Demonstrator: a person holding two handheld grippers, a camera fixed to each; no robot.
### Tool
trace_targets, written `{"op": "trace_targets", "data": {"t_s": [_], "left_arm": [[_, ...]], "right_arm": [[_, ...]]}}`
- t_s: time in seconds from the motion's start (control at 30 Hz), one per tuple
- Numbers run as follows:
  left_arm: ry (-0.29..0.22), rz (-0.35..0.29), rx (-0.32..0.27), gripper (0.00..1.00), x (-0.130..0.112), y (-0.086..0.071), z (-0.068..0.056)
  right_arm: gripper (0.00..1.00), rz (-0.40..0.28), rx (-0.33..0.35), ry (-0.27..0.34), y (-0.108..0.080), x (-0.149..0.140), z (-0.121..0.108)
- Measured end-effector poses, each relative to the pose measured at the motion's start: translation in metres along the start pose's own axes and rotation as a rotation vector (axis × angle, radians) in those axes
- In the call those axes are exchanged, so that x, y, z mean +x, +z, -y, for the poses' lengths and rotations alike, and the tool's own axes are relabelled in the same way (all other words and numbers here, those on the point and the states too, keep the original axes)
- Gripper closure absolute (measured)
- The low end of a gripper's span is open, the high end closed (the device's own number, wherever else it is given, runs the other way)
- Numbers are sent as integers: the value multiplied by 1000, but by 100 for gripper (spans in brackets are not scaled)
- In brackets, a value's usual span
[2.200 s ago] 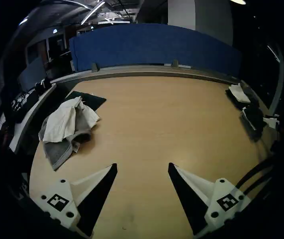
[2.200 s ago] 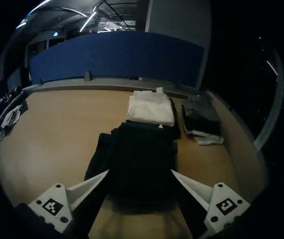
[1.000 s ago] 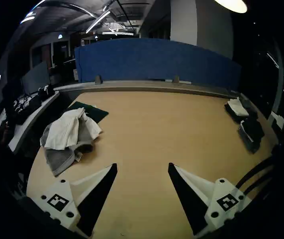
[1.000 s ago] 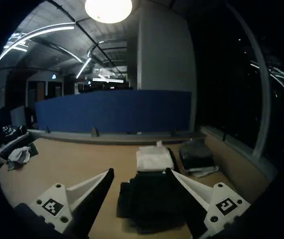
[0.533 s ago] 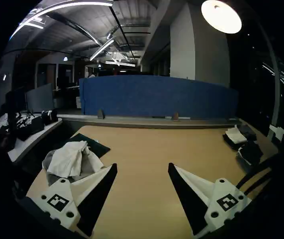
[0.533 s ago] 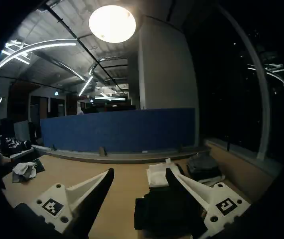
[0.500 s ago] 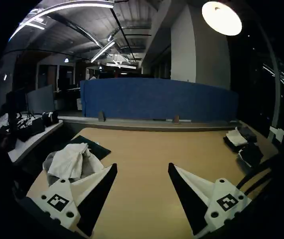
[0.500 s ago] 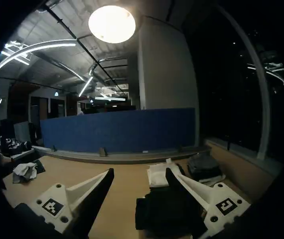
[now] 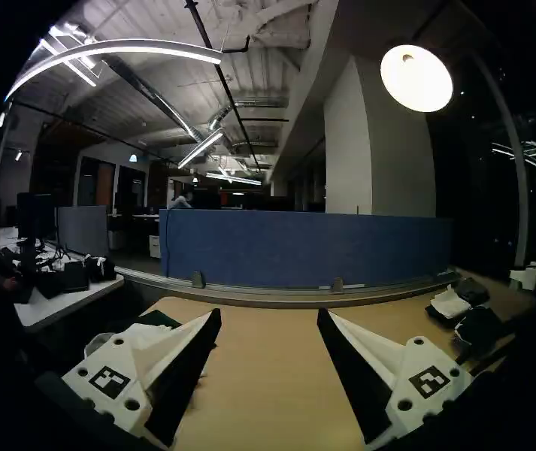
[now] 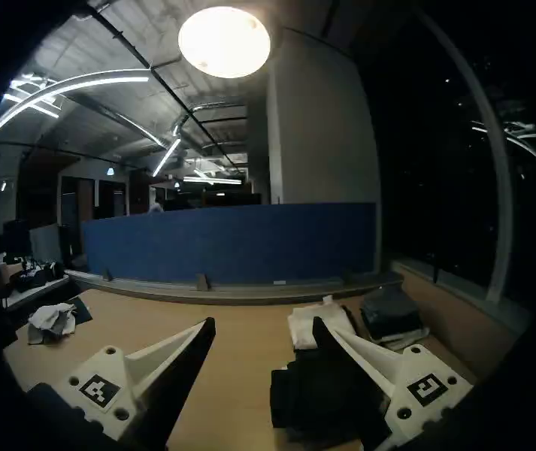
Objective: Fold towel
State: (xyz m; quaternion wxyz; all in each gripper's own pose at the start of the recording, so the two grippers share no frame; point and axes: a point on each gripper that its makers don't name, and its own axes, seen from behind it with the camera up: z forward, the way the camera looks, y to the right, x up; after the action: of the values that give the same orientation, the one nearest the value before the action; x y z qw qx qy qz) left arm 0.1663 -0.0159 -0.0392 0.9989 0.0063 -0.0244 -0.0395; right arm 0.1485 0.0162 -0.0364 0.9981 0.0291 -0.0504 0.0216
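In the left gripper view my left gripper is open and empty, tilted up over the wooden table. The crumpled pile of towels peeks out behind its left finger, next to a dark green cloth. My right gripper is open too, with nothing between its fingers. A folded dark towel lies on the table just below and ahead of it, partly behind the right finger. Beyond it lies a folded white towel. The crumpled pile shows far left.
A blue partition runs along the table's far edge. A stack of folded grey and dark towels sits at the right by the window ledge. In the left gripper view, folded towels lie at the far right. A side desk with gear stands at left.
Both grippers have tilted up and pulled back from the table. The right gripper left the dark folded towel on the table. The crumpled pile slid down behind the left finger.
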Motion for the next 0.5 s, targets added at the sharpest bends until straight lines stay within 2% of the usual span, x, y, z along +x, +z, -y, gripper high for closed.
{"op": "trace_targets", "data": {"t_s": [0.2, 0.5], "left_arm": [[-8, -27, -34, 5, -8, 7, -9], [22, -71, -53, 5, -28, 8, -13]], "right_arm": [[0, 21, 9, -28, -1, -1, 13], [0, 49, -33, -37, -5, 2, 1]]}}
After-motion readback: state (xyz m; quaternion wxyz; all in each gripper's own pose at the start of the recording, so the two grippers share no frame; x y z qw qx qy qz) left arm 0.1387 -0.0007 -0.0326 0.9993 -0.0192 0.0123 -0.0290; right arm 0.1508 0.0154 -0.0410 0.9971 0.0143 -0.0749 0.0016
